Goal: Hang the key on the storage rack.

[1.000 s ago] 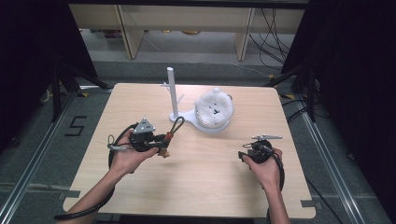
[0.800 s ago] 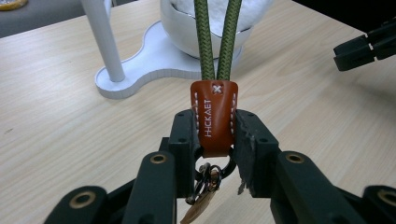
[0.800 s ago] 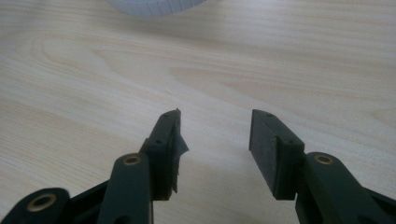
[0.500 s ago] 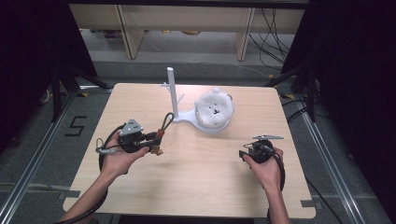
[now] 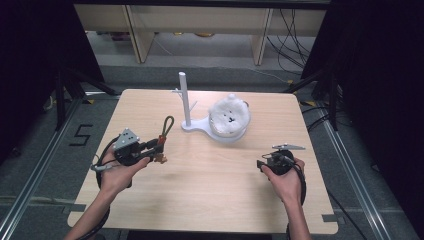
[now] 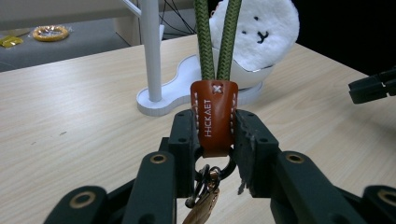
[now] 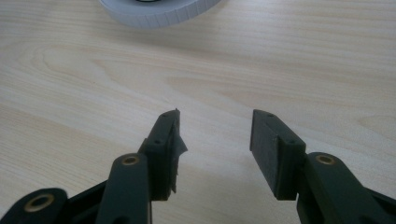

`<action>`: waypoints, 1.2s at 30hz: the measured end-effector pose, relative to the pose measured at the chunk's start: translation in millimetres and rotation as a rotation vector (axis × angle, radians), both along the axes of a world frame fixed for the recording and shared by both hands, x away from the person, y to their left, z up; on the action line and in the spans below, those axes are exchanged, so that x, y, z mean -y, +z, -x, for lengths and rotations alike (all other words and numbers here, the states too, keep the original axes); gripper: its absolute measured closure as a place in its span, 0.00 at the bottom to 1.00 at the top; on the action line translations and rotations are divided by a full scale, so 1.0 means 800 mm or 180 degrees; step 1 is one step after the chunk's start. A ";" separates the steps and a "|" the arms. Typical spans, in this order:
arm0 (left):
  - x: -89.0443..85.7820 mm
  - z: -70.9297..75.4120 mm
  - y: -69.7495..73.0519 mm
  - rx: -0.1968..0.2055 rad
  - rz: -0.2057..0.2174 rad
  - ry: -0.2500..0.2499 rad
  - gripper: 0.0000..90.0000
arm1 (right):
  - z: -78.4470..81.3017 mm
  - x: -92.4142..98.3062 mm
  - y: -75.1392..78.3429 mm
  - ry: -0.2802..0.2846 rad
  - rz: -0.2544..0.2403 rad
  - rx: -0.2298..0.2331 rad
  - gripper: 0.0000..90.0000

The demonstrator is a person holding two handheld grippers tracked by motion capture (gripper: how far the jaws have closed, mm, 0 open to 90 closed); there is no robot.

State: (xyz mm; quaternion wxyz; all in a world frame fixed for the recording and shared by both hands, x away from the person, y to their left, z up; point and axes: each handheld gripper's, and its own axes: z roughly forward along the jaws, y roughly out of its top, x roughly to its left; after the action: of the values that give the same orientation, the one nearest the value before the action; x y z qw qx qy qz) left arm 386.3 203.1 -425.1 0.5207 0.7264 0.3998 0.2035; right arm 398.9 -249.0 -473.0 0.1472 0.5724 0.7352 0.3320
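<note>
Keychain (image 6: 214, 116) w/ green cord loop is clamped by its brown leather tab in left gripper (image 5: 152, 150), above worktop (image 5: 210, 185) near white stand (image 5: 186, 102). Right gripper (image 7: 215, 140) fingers are held apart, nothing between.

Left hand-held gripper (image 5: 156, 151) with keychain (image 5: 163, 136) shifted left, away from white stand (image 5: 186, 102).

Light wooden table (image 5: 200, 200), rounded corners, sits centre frame on a grey floor (image 5: 35, 165). On it, upper middle: white stand (image 5: 186, 105) with an upright post on a flat base. Just right of the post, a white fluffy plush (image 5: 229, 116) with a small face rests on the base's round end. Lower part of the tabletop is bare wood grain.
</note>
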 end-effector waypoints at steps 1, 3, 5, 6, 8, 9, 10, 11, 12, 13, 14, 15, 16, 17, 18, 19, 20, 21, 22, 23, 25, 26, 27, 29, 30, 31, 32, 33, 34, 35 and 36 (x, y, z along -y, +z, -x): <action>0.000 0.000 0.000 0.0000 0.0000 0.0000 0.77 | 0.000 0.000 0.000 0.0000 0.0000 0.0000 0.60; -0.002 0.000 0.000 0.0027 0.0042 0.0018 0.77 | 0.000 -0.001 0.001 -0.0040 -0.0050 -0.0041 0.59; -0.004 0.000 0.000 0.0055 0.0060 0.0056 0.77 | 0.001 -0.001 0.002 -0.0049 -0.0028 -0.0032 0.59; -0.007 0.000 0.002 0.0074 0.0074 0.0088 0.77 | -0.001 0.000 0.001 -0.0030 -0.0036 0.0032 0.59; -0.008 -0.001 0.003 0.0097 0.0097 0.0127 0.77 | 0.000 0.002 0.000 -0.0003 -0.0018 0.0054 0.59; -0.008 -0.001 0.003 0.0097 0.0097 0.0127 0.77 | 0.000 0.002 0.000 -0.0003 -0.0018 0.0054 0.59; -0.010 -0.002 0.004 0.0141 0.0141 0.0133 0.77 | -0.001 0.004 -0.001 -0.0011 0.0082 0.0133 0.58; -0.011 -0.003 0.005 0.0146 0.0147 0.0151 0.77 | -0.001 0.003 -0.001 -0.0024 0.0067 0.0124 0.58; -0.011 -0.003 0.005 0.0146 0.0147 0.0151 0.77 | -0.001 0.003 0.000 -0.0032 0.0055 0.0112 0.58; -0.012 -0.004 0.006 0.0170 0.0172 0.0157 0.77 | -0.001 0.003 0.000 -0.0032 0.0055 0.0112 0.58; -0.014 -0.005 0.007 0.0203 0.0204 0.0194 0.77 | -0.001 0.002 0.000 -0.0033 0.0005 0.0131 0.58; -0.014 -0.005 0.007 0.0203 0.0204 0.0194 0.77 | -0.001 0.002 0.000 -0.0033 0.0005 0.0131 0.58; -0.015 -0.007 0.008 0.0235 0.0223 0.0209 0.77 | -0.001 0.003 0.000 -0.0001 0.0009 0.0139 0.57; -0.015 -0.007 0.008 0.0235 0.0223 0.0209 0.77 | -0.001 0.003 0.000 -0.0001 0.0009 0.0139 0.57; -0.015 -0.009 0.007 0.0280 0.0253 0.0210 0.77 | -0.001 0.003 0.000 -0.0024 0.0002 0.0148 0.57; -0.015 -0.009 0.007 0.0280 0.0253 0.0210 0.77 | 0.000 0.001 0.000 -0.0075 -0.0034 0.0130 0.57; -0.015 -0.012 0.006 0.0284 0.0274 0.0224 0.77 | 0.002 -0.001 0.003 -0.0126 -0.0049 0.0065 0.57; -0.016 -0.013 0.006 0.0280 0.0274 0.0227 0.77 | 0.002 -0.001 0.003 -0.0114 -0.0034 0.0080 0.57; -0.016 -0.015 0.005 0.0278 0.0286 0.0225 0.77 | 0.002 0.000 0.002 -0.0117 0.0014 0.0100 0.57; -0.016 -0.015 0.005 0.0278 0.0286 0.0225 0.77 | 0.002 0.000 0.003 -0.0083 -0.0029 0.0106 0.57; -0.017 -0.019 0.005 0.0279 0.0315 0.0238 0.77 | 0.003 -0.001 0.003 -0.0100 -0.0020 0.0109 0.57; -0.017 -0.023 0.006 0.0302 0.0341 0.0221 0.77 | 0.003 -0.001 0.003 -0.0099 -0.0020 0.0109 0.57; -0.017 -0.023 0.006 0.0302 0.0341 0.0221 0.77 | 0.003 -0.001 0.003 -0.0099 -0.0020 0.0109 0.57; -0.016 -0.026 0.010 0.0313 0.0354 0.0240 0.77 | 0.002 -0.001 0.003 -0.0100 -0.0020 0.0121 0.57; -0.016 -0.028 0.011 0.0321 0.0372 0.0230 0.77 | 0.002 -0.001 0.003 -0.0102 -0.0020 0.0128 0.57; -0.016 -0.029 0.012 0.0340 0.0388 0.0211 0.77 | 0.002 -0.001 0.003 -0.0104 -0.0021 0.0133 0.57; -0.015 -0.031 0.013 0.0343 0.0413 0.0213 0.77 | 0.002 -0.001 0.003 -0.0109 -0.0023 0.0134 0.57; -0.015 -0.031 0.013 0.0343 0.0413 0.0213 0.77 | 0.002 -0.001 0.003 -0.0109 -0.0023 0.0134 0.57; -0.015 -0.034 0.015 0.0349 0.0400 0.0209 0.77 | 0.003 -0.001 0.003 -0.0129 -0.0031 0.0129 0.56; -0.014 -0.036 0.016 0.0351 0.0402 0.0207 0.77 | 0.002 -0.001 0.003 -0.0123 -0.0029 0.0132 0.56; -0.013 -0.038 0.017 0.0346 0.0413 0.0209 0.77 | 0.002 -0.001 0.003 -0.0126 -0.0032 0.0131 0.56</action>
State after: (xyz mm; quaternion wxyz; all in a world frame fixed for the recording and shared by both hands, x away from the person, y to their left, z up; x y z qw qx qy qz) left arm 416.8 213.9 -411.6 0.5806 0.6656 0.4068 0.2332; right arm 396.9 -248.1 -470.8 0.1660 0.5806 0.7188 0.3445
